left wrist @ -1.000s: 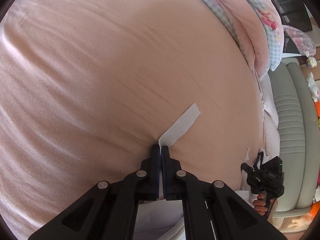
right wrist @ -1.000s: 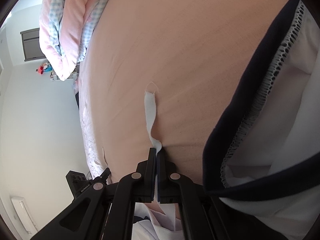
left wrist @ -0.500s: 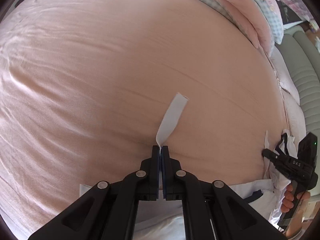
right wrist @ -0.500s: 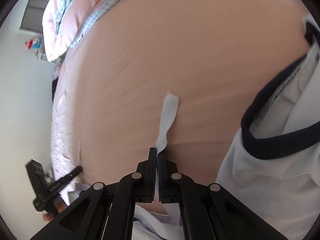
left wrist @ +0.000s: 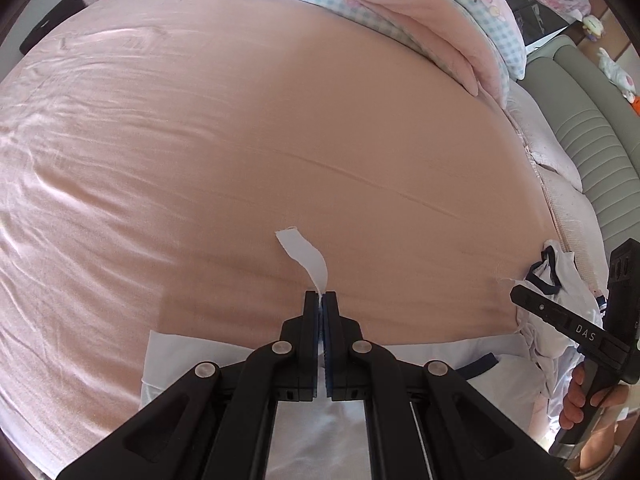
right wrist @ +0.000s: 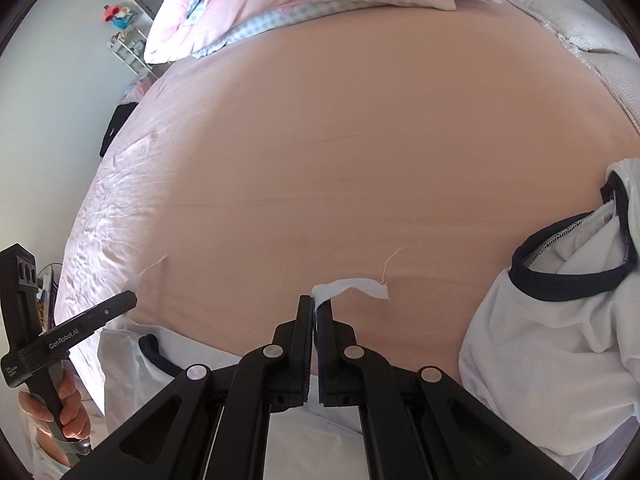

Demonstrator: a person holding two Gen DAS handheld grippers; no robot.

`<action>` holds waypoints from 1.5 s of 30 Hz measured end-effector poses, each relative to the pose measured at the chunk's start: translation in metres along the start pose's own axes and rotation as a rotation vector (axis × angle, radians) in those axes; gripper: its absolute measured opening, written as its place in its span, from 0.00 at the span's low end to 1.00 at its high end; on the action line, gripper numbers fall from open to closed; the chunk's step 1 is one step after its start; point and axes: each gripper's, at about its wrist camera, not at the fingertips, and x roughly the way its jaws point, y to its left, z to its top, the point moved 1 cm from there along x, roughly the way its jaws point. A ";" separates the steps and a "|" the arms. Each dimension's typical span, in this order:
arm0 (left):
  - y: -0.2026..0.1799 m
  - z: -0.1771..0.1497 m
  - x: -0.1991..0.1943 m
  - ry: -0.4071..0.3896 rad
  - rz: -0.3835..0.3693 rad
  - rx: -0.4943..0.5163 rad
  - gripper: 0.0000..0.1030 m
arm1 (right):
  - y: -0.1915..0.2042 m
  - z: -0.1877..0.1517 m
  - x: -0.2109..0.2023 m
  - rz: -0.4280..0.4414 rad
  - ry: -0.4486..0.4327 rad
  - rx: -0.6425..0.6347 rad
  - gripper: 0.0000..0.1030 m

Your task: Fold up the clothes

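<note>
A white garment with navy trim (left wrist: 192, 356) hangs stretched between my two grippers over the near edge of a pink bed (left wrist: 280, 120). My left gripper (left wrist: 321, 300) is shut on the garment, and a white strip (left wrist: 304, 254) sticks up from its jaws. My right gripper (right wrist: 313, 306) is shut on the same garment, with a white strip (right wrist: 352, 286) sticking out. The right gripper also shows in the left wrist view (left wrist: 560, 320). The left gripper also shows in the right wrist view (right wrist: 80, 328). A bunched part with a navy-trimmed opening (right wrist: 560, 280) lies at the right.
A pink and blue-checked duvet (left wrist: 400, 0) is piled at the head of the bed. A grey-green padded headboard (left wrist: 592, 128) stands to the right. A dark object (left wrist: 48, 28) lies by the bed's far left edge.
Both grippers have swung to face level across the bed and drawn the garment out toward the near edge. The strips in the jaws have flopped over.
</note>
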 end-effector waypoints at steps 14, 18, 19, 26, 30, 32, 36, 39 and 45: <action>-0.006 -0.026 -0.034 -0.078 -0.010 0.072 0.03 | 0.043 -0.039 -0.049 -0.085 -0.117 -0.199 0.00; -0.007 -0.034 -0.039 -0.079 -0.047 0.102 0.03 | 0.047 -0.056 -0.061 -0.107 -0.161 -0.297 0.00; -0.007 -0.036 -0.040 -0.074 -0.063 0.106 0.03 | 0.048 -0.061 -0.065 -0.113 -0.174 -0.325 0.00; -0.002 -0.048 -0.045 -0.115 -0.035 0.156 0.03 | 0.075 -0.073 -0.048 -0.120 -0.217 -0.468 0.00; 0.000 -0.049 -0.056 -0.183 -0.041 0.161 0.03 | 0.080 -0.088 -0.047 -0.161 -0.230 -0.547 0.00; -0.001 -0.046 -0.062 -0.204 -0.060 0.168 0.03 | 0.082 -0.094 -0.047 -0.159 -0.233 -0.572 0.00; -0.002 -0.040 -0.072 -0.246 -0.097 0.181 0.03 | 0.088 -0.102 -0.044 -0.174 -0.236 -0.628 0.00; -0.005 -0.043 -0.072 -0.232 -0.135 0.204 0.03 | 0.089 -0.107 -0.040 -0.181 -0.217 -0.657 0.00; -0.012 -0.066 -0.067 -0.205 -0.132 0.329 0.03 | 0.089 -0.118 -0.027 -0.210 -0.149 -0.734 0.01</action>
